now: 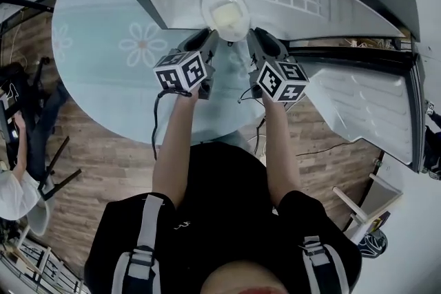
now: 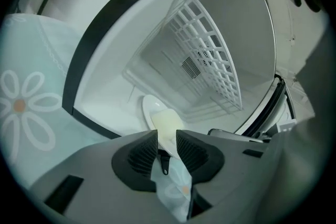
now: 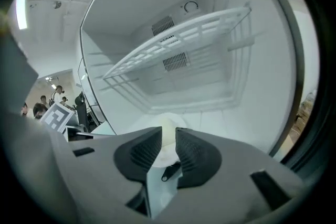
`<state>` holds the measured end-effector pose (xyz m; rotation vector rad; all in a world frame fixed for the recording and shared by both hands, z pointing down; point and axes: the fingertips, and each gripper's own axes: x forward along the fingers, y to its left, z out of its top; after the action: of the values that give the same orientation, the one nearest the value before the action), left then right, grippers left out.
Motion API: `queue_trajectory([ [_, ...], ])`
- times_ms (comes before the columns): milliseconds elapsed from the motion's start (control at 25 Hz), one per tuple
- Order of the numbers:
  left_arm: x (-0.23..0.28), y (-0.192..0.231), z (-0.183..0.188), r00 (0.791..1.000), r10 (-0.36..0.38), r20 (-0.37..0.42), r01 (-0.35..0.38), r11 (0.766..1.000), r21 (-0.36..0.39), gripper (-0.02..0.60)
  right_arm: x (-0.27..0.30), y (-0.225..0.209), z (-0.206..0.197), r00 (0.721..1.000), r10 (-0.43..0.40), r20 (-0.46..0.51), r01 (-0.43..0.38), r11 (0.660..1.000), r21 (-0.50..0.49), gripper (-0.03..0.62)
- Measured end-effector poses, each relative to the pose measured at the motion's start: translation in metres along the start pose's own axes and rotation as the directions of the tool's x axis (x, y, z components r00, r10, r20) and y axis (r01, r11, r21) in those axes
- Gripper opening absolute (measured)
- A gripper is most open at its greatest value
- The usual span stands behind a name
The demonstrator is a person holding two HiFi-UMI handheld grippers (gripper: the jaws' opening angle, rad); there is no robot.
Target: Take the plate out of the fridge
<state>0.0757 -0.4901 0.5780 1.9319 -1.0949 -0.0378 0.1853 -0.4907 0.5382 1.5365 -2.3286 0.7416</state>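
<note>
A white plate with a pale yellow patch on it lies on the floor of the open fridge, near its front edge. My left gripper is at the plate's left side and my right gripper at its right side. In the left gripper view the plate reaches into the gap between the open jaws of the left gripper, and the pads do not press on it. In the right gripper view the plate lies just ahead of the right gripper, whose jaws stand apart.
The fridge sits on a round table with a pale flowered cloth. A white wire shelf spans the fridge above the plate. The fridge door hangs open at the right. A person and a chair are at the far left.
</note>
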Motion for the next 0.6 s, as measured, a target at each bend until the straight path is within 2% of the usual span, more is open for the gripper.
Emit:
queue_trajectory([
  [120, 0.003, 0.008, 0.003, 1.0, 0.0, 0.011, 0.0, 1.0, -0.026, 0.12, 0.018, -0.01, 0.0, 0.999, -0.013, -0.053, 0.012, 1.0, -0.02, 0.084],
  [200, 0.007, 0.008, 0.006, 1.0, -0.003, 0.018, 0.004, 1.0, -0.012, 0.118, 0.029, -0.016, 0.001, 0.997, -0.02, -0.076, 0.019, 1.0, -0.009, 0.084],
  [280, 0.012, 0.008, 0.007, 1.0, -0.005, 0.021, 0.005, 1.0, 0.0, 0.118, 0.038, -0.023, 0.003, 0.996, -0.027, -0.085, 0.028, 1.0, 0.003, 0.121],
  [440, 0.016, 0.014, 0.01, 0.999, 0.023, 0.031, -0.023, 1.0, -0.01, 0.118, 0.053, -0.037, 0.004, 0.993, -0.043, -0.105, 0.042, 0.999, -0.009, 0.121],
  [600, 0.018, 0.016, 0.015, 0.999, 0.036, 0.034, -0.037, 0.999, 0.015, 0.118, 0.067, -0.042, 0.005, 0.991, -0.039, -0.13, 0.038, 0.999, -0.012, 0.121],
])
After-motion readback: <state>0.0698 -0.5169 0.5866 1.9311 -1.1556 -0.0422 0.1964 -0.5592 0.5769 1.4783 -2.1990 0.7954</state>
